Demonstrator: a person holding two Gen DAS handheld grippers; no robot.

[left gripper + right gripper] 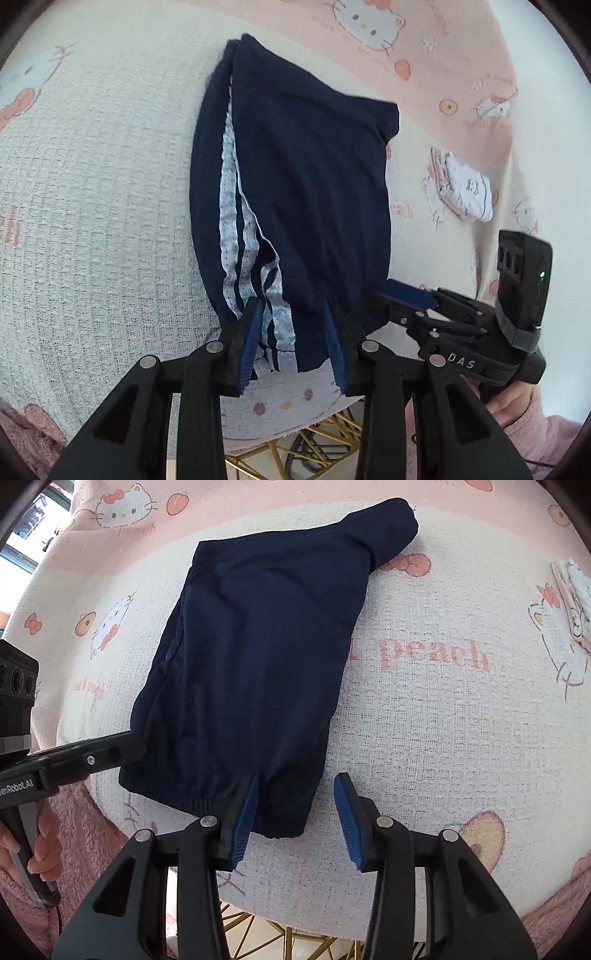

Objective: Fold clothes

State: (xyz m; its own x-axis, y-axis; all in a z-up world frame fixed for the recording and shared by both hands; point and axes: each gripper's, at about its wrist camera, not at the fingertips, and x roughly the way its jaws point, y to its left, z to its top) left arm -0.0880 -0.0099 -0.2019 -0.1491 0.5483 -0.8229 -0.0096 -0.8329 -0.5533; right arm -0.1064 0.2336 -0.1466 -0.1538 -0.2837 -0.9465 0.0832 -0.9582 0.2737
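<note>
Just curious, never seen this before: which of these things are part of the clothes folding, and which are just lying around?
Part of the job:
navy shorts
left gripper
right gripper

Just lying about:
small folded white cloth
cartoon-cat table cover

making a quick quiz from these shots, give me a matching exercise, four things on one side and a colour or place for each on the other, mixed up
Things:
1. shorts
2. side stripes
3. folded cloth
4. pads of the right hand-held gripper

Colour or place:
A. blue
B. white, along one edge of the garment
C. navy, lying in the middle of the blanket
D. pale, off to the side, apart from the garment

Pairs: 1-C, 2-B, 3-D, 4-A
</note>
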